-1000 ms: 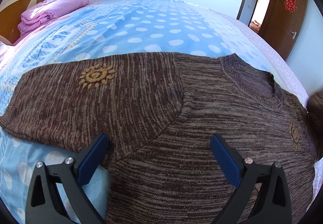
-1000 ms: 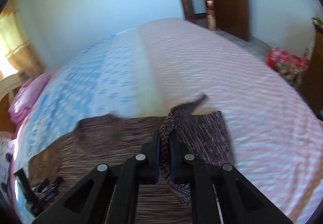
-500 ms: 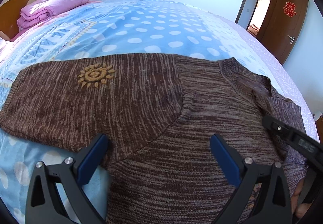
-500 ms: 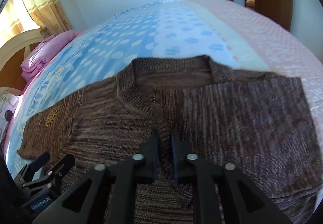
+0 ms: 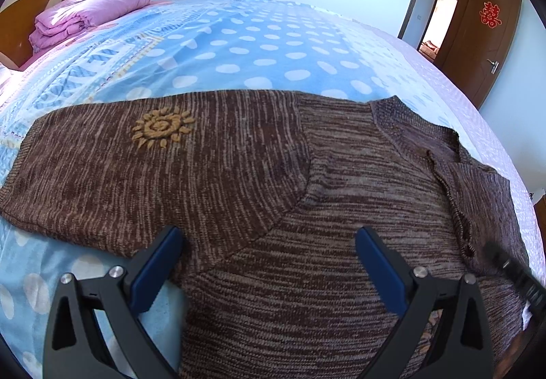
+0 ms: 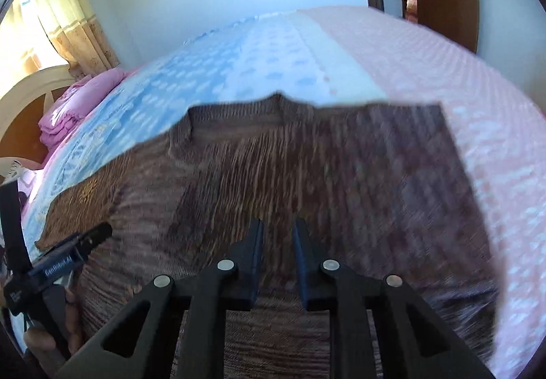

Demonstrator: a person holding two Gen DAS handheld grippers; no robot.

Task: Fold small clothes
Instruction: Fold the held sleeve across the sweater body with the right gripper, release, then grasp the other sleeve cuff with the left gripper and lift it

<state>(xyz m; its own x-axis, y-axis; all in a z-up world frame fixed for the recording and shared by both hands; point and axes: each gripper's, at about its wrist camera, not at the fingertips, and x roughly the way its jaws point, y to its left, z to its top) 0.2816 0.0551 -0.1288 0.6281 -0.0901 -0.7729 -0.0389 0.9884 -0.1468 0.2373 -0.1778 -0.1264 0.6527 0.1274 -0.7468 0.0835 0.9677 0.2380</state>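
A brown knitted sweater [image 5: 273, 194] lies flat on the bed, its left sleeve with a yellow sun patch [image 5: 162, 127] spread out to the left. Its right sleeve [image 5: 477, 194] is folded over the body. In the right wrist view the sweater [image 6: 307, 181] is blurred, the folded sleeve on the right. My left gripper [image 5: 269, 242] is wide open and empty, low over the sweater's left armpit. My right gripper [image 6: 279, 232] hovers over the sweater's middle, jaws slightly apart with nothing between them. The left gripper also shows in the right wrist view [image 6: 68, 252].
The bed has a blue polka-dot cover [image 5: 256, 48] with a pink part on the right [image 6: 460, 72]. A folded pink quilt [image 5: 88, 10] lies by the headboard at the far left. A brown door [image 5: 481, 38] stands open at the far right.
My right gripper carried the right sleeve over the body, laid it down, and opened, letting the sleeve go. The left gripper has stayed open in place.
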